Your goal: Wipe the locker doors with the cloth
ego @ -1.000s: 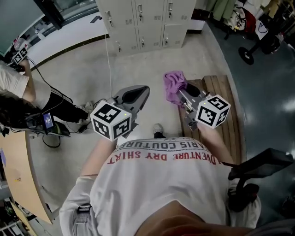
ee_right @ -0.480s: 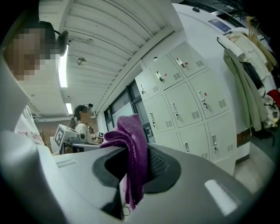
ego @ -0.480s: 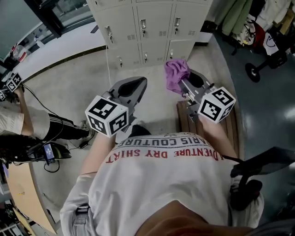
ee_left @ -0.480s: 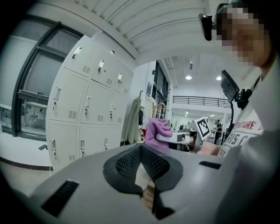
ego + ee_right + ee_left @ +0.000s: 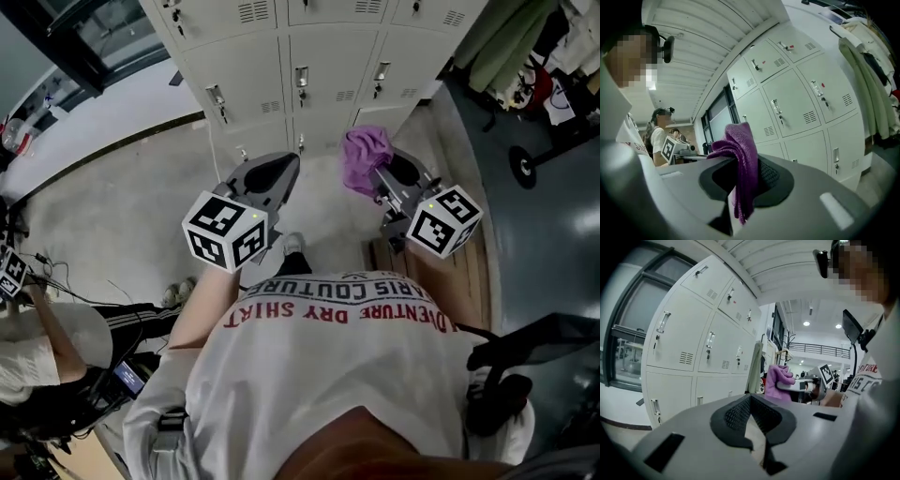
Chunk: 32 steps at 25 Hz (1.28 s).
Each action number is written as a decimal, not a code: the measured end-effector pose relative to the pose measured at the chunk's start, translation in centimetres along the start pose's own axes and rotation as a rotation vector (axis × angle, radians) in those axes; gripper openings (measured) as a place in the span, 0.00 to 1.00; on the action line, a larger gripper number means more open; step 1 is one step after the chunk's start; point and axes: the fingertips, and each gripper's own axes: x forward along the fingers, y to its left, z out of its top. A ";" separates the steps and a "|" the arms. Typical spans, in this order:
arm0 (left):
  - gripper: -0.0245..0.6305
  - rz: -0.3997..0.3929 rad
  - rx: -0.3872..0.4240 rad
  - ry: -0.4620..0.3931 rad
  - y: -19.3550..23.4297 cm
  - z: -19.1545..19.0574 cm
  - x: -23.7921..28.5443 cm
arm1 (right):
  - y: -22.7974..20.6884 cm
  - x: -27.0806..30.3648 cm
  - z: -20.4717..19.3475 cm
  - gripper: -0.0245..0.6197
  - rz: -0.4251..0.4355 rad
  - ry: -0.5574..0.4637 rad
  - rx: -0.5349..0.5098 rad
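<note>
A bank of pale grey locker doors [image 5: 319, 66] stands straight ahead, with small handles and vent slots. A purple cloth [image 5: 364, 155] is bunched at the tip of my right gripper [image 5: 380, 173], which is shut on it just short of the lowest doors. In the right gripper view the cloth [image 5: 740, 159] hangs between the jaws, the lockers [image 5: 801, 103] behind it. My left gripper [image 5: 272, 173] is shut with nothing in it, level with the right one. The left gripper view shows its closed tips [image 5: 754, 411], the lockers [image 5: 693, 343] and the cloth [image 5: 778, 383] beyond.
A slatted wooden bench [image 5: 469, 272] lies on the floor at my right. Garments [image 5: 506, 47] hang right of the lockers, near a wheeled stand [image 5: 534, 159]. A person [image 5: 47, 347] sits at lower left among cables. A dark window frame [image 5: 84, 47] adjoins the lockers' left.
I have walked closer to the lockers, which now fill the top of the head view. Both grippers came forward with me, the cloth still held in the right one.
</note>
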 end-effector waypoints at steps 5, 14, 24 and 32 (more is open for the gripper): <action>0.04 -0.004 -0.022 0.026 15.6 -31.7 11.3 | -16.9 10.2 -32.3 0.12 -0.008 -0.013 0.029; 0.04 -0.069 -0.029 0.064 17.1 1.7 14.6 | -16.1 15.3 1.3 0.12 -0.099 -0.080 0.068; 0.04 -0.098 -0.078 0.086 18.1 15.1 19.6 | -19.5 19.7 13.9 0.12 -0.112 -0.051 0.102; 0.04 -0.072 -0.074 0.076 21.3 15.5 20.7 | -23.5 25.5 13.8 0.12 -0.090 -0.073 0.068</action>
